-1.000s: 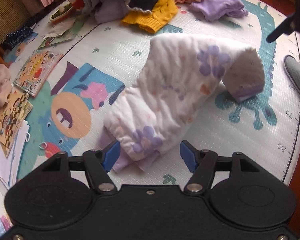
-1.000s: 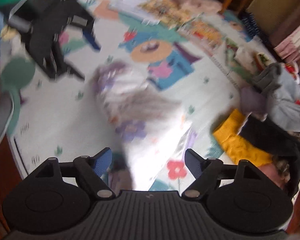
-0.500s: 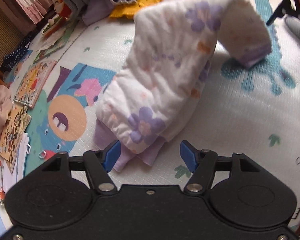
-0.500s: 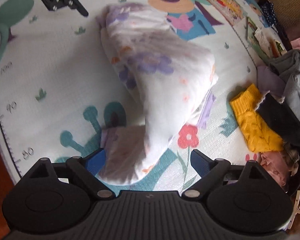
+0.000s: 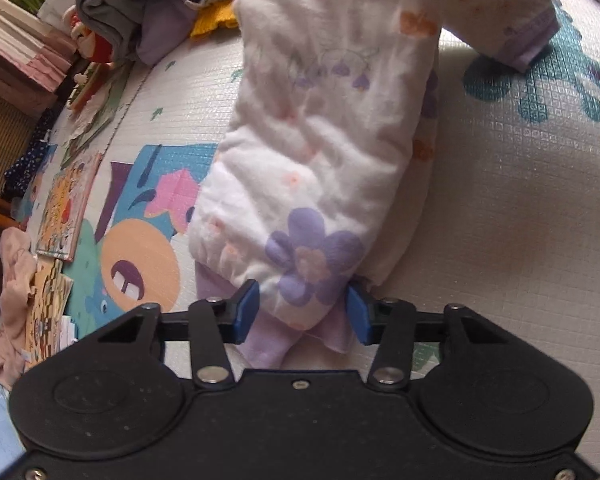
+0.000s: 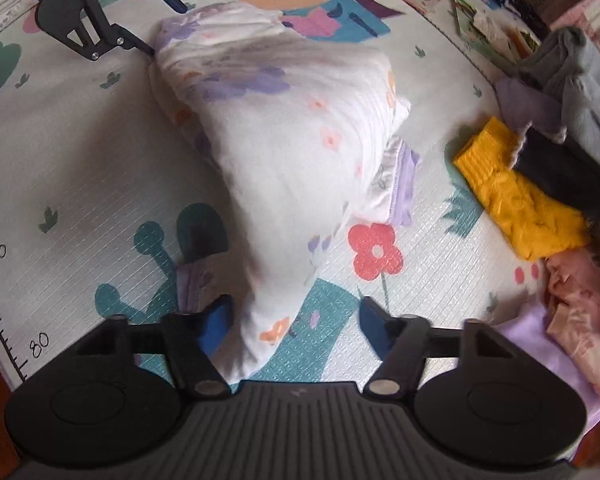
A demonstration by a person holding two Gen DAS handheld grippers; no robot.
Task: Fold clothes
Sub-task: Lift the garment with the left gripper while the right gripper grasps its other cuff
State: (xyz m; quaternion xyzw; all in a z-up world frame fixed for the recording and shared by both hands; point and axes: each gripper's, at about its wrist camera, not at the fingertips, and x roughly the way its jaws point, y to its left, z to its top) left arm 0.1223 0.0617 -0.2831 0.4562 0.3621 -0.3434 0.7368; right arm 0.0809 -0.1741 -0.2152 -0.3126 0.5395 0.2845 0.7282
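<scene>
Left wrist view, near field: left gripper (image 5: 302, 312), blue pads parted about as wide as the garment's end, both pads touching the bunched end of the white quilted garment with purple and orange flower print (image 5: 332, 132); a lilac hem hangs out between the pads toward 6 o'clock. Whether the pads actually pinch the cloth cannot be told. The garment runs from the pads toward 12 o'clock, lifted off the patterned foam play mat (image 5: 500, 184) and draped like an arch, its far lilac-cuffed end dropping to the mat at 1 o'clock. Farther out, at 11 o'clock, a pile of grey, lilac, black and yellow clothes (image 5: 148, 12); at 9 o'clock, picture books (image 5: 66, 204) lie flat on the mat. Right wrist view, near field: right gripper (image 6: 294, 318), jaws wide apart; the garment's narrow end (image 6: 300, 160) hangs down beside the left pad, the right pad clear of the cloth, so no grip is confirmed. The cloth widens toward 12 o'clock, where the left gripper's black frame (image 6: 84, 28) meets its far end at 10 o'clock. At 3 o'clock, well apart from the garment, a yellow knitted piece (image 6: 520, 208) lies under dark and grey clothing.
</scene>
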